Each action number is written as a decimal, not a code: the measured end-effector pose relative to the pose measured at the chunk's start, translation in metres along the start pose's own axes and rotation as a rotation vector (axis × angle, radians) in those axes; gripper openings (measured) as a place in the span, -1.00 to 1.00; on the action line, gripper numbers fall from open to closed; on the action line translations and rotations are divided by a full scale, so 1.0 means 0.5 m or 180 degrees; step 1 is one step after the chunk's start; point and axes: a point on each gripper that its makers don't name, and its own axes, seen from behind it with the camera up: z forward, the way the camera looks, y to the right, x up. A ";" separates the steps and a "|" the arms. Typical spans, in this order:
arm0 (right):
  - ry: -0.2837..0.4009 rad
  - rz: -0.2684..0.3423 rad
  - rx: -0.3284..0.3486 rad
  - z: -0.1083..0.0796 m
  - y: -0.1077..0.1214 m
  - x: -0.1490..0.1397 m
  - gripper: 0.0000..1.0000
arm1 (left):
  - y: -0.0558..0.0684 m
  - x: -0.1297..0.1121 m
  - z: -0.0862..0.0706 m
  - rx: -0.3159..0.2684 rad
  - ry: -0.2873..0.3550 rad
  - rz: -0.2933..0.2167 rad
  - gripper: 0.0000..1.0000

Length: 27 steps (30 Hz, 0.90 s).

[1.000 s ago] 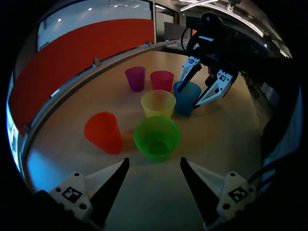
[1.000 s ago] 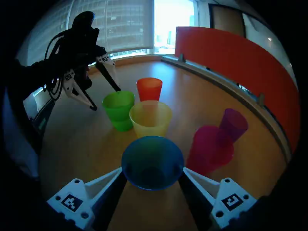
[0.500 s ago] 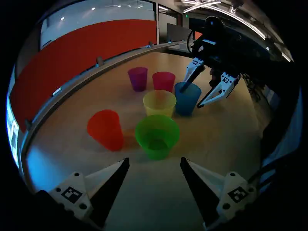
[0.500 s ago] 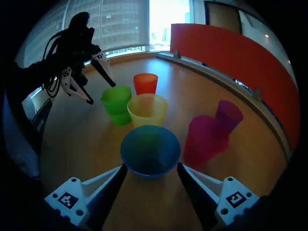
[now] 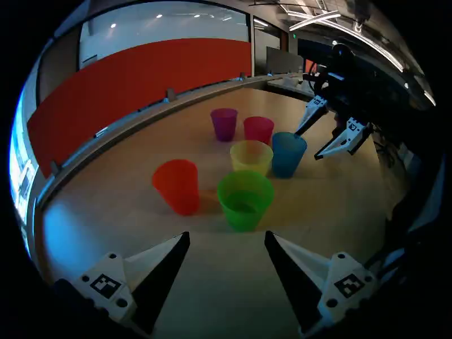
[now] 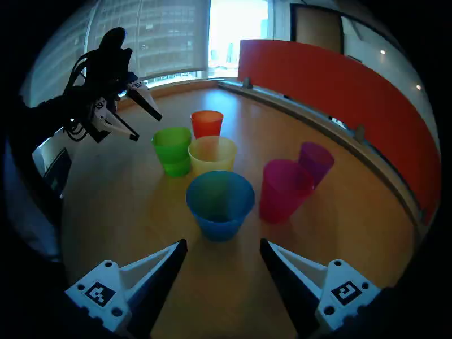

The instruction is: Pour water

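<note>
Your left claw [image 5: 226, 234] is spread, near the translucent green plastic cup [image 5: 244, 200], your right claw [image 6: 223, 243] spread, near the translucent blue plastic cup [image 6: 220, 206], both cups upright on the wooden surface [image 6: 130, 192], touching neither claw.

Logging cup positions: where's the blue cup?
Right gripper view: the blue cup stands centre, ahead of the right gripper, yellow cup behind it, pink cup beside.
</note>
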 end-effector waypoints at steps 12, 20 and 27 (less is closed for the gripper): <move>0.0229 0.0299 -0.0388 -0.091 0.009 -0.004 1.00 | -0.027 0.027 -0.063 0.0447 0.0358 -0.0113 0.98; 0.0485 0.0522 -0.0725 -0.148 0.032 0.021 1.00 | -0.049 0.062 -0.099 0.0741 0.0674 -0.0154 0.97; 0.0748 0.0631 -0.1019 -0.185 0.046 0.055 1.00 | -0.069 0.085 -0.132 0.0978 0.0981 -0.0254 0.97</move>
